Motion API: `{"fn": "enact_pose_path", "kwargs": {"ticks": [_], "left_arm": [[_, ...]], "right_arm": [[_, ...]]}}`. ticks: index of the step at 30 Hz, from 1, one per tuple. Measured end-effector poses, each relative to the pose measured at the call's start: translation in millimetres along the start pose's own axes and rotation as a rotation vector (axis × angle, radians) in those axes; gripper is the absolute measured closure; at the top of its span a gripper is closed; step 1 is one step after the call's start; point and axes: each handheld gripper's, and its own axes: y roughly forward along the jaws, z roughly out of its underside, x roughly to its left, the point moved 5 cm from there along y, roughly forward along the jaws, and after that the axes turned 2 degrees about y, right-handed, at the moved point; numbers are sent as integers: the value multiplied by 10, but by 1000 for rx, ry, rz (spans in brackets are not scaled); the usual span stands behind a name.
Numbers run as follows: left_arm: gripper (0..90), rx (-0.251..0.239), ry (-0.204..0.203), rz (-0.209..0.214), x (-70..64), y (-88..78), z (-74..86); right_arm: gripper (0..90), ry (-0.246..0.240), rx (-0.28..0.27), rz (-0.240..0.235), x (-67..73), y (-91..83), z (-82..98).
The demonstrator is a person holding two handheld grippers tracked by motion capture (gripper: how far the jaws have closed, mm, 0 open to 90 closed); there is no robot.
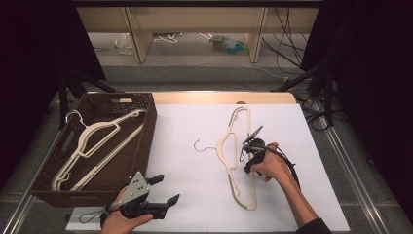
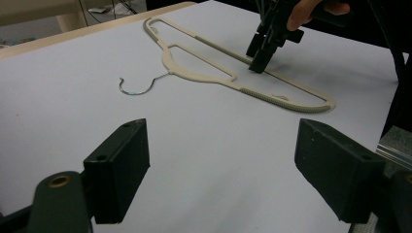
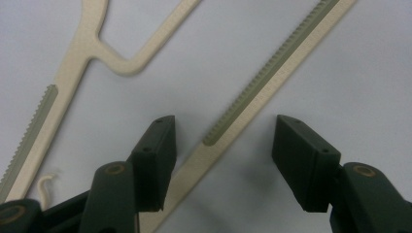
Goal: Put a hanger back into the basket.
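SITE: lab recording bay | EVIDENCE: white-covered worktop [image 1: 195,204] framed by black curtains [image 1: 29,44] at 9 and 3 o'clock | loose cables [image 1: 287,34] on floor at 1 o'clock | bare wooden shelving [image 1: 141,34] at 12 o'clock

A brown wicker basket [image 1: 146,127] holding two cream hangers [image 1: 92,139] sits at the table's left.

white table [image 1: 204,195], cream hanger [image 1: 225,146] lying flat on it, brown wicker basket [image 1: 146,131] at its left edge
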Motion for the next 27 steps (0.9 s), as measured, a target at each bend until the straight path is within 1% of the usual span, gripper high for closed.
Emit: {"fn": "enact_pose_path", "kwargs": {"ticks": [1,2,3,4,6,7,8,10,12,13,15,16,18,19,20,22,24,26,27], "left_arm": [[204,2,-1,0,-1,0,1],[204,4,7,3,0,1,2],[204,4,8,3,0,0,1],[205,3,6,3,-1,1,0],[205,2,-2,1,-2,3,1],[206,1,-3,1,-2,3,3],[206,1,-3,-2,2,-1,3],[207,-9,-14,2,0,-1,-1],[208,-8,-10,-1,3,-7,-2],[208,-3,-11,-5,2,-12,0],[208,-5,-7,-2,1,-13,-3],[208,-6,-7,-2,0,-13,-4],[209,-5,-7,-2,0,-13,-2],[209,-5,-7,-2,1,-13,-2],[209,-5,-8,-2,1,-13,-3],[211,-5,-11,-3,1,-14,-2],[211,-7,-8,-1,3,-18,-2],[212,-8,-7,-1,5,-19,-4],[213,-6,-6,-1,7,-20,-2]], "right_arm": [[426,0,3,-6,-9,-5,-1],[426,7,20,-11,-5,-14,6],[426,8,24,-6,-3,-11,3],[426,-5,25,-2,-1,-10,0],[429,-6,12,-1,11,-1,1],[434,-22,7,-3,-7,2,-2],[436,-23,19,-5,-4,-5,1],[450,-34,25,-1,1,-13,2],[471,-45,29,-4,1,-17,6],[483,-64,23,-2,-12,-15,2],[504,-84,25,-5,-20,-18,6],[515,-86,27,-6,-23,-20,9],[537,-75,26,-9,-22,-23,12],[556,-90,32,-9,-29,-26,16],[568,-77,43,-11,-13,-33,22],[590,-74,56,-16,-4,-41,32],[610,-84,42,-23,-23,-35,35],[636,-74,47,-29,-27,-40,42],[654,-82,52,-29,-28,-42,48]]}}
